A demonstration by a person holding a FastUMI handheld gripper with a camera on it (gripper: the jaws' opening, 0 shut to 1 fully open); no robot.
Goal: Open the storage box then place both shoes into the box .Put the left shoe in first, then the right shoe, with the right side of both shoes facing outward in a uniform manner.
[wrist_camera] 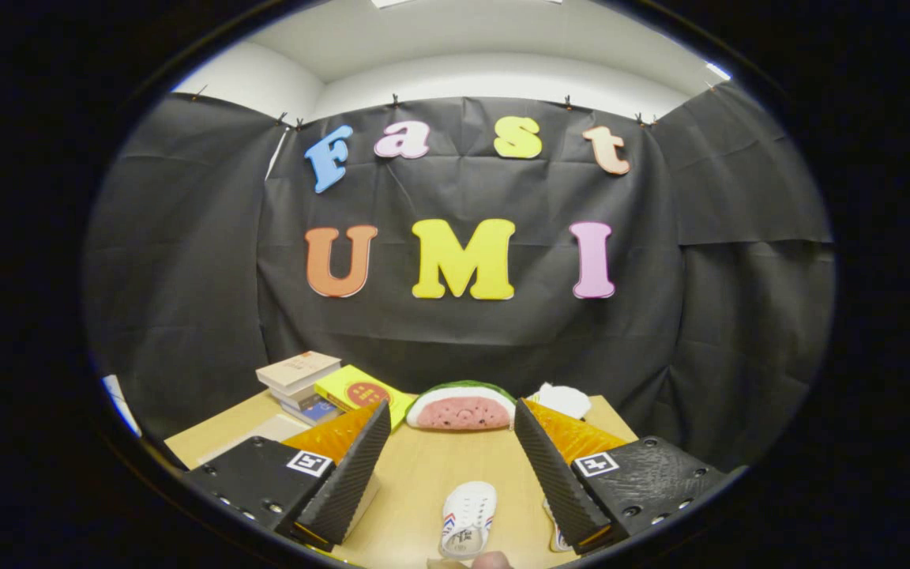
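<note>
The shoe point(468, 518), white with striped side markings, is lying sole-side on the bench point(431, 474) near the front edge, between the fingers of the tool point(451, 466) and below their tips. A second shoe point(556, 536) is showing as a white sliver just beside the right finger, mostly hidden by it. The tool is hovering above the bench with its fingers standing wide apart and gripping nothing. A fingertip of a person point(491, 560) is showing at the very front.

Beyond the fingers, a watermelon-slice cushion point(461, 408) is resting at the far edge of the bench, with a white crumpled item point(562, 398) to its right and a stack of books point(314, 383) toward the far left corner.

The storage box cannot be identified here, so the opening step is judged as not yet started. The next move calls for locating the box and releasing its lid before either shoe is grasped.
</note>
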